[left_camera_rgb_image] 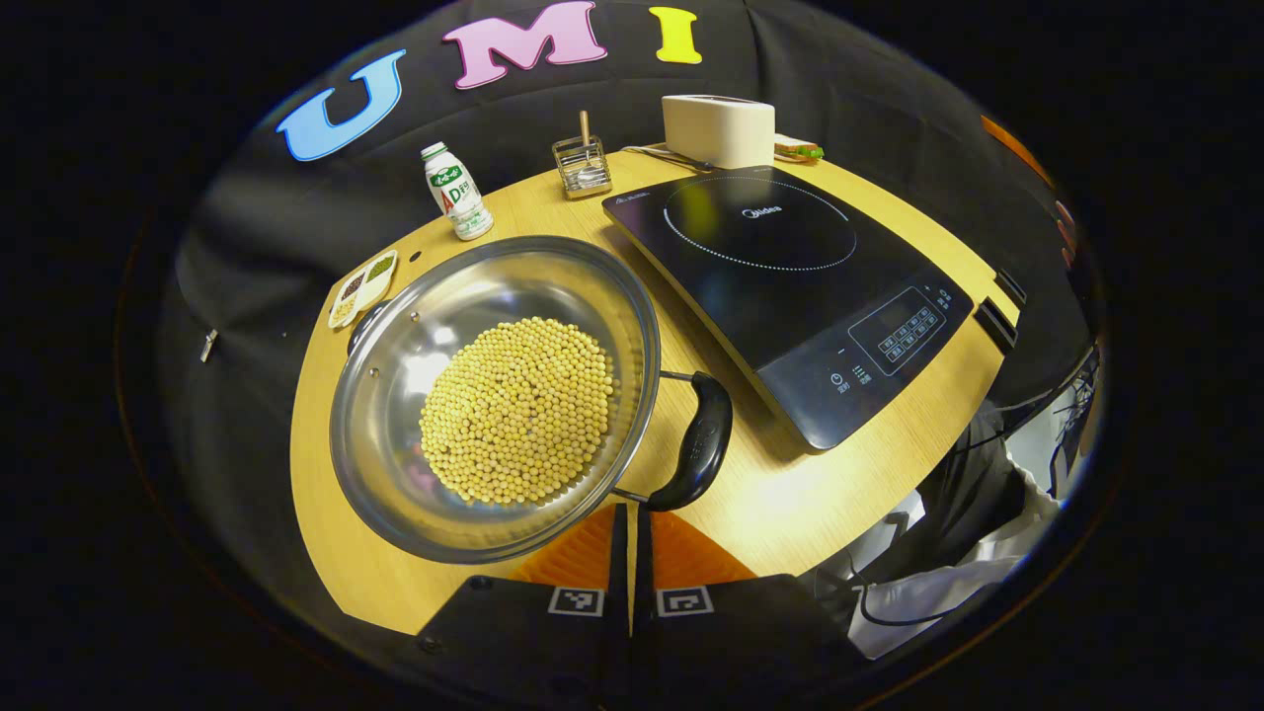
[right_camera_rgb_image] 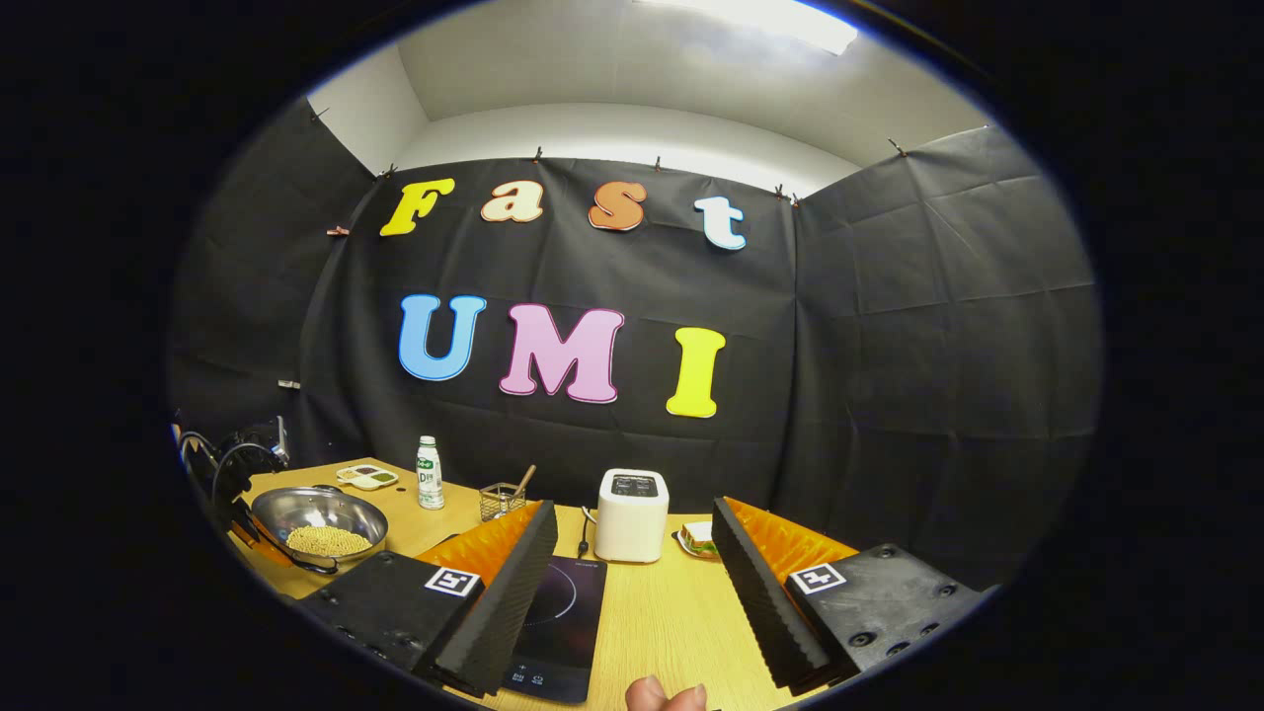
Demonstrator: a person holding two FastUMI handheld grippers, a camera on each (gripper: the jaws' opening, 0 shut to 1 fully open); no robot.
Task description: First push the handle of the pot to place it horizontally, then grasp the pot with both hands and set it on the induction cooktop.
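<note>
With the left gripper [left_camera_rgb_image: 629, 513] pinched narrow beside the pot's near handle [left_camera_rgb_image: 703, 439], nudge gently; right gripper [right_camera_rgb_image: 632, 583] waits wide.

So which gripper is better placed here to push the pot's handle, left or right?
Left. The left gripper is shut and sits right at the near end of the pot handle. The right gripper hangs open over the induction cooktop, far from the pot.
</note>
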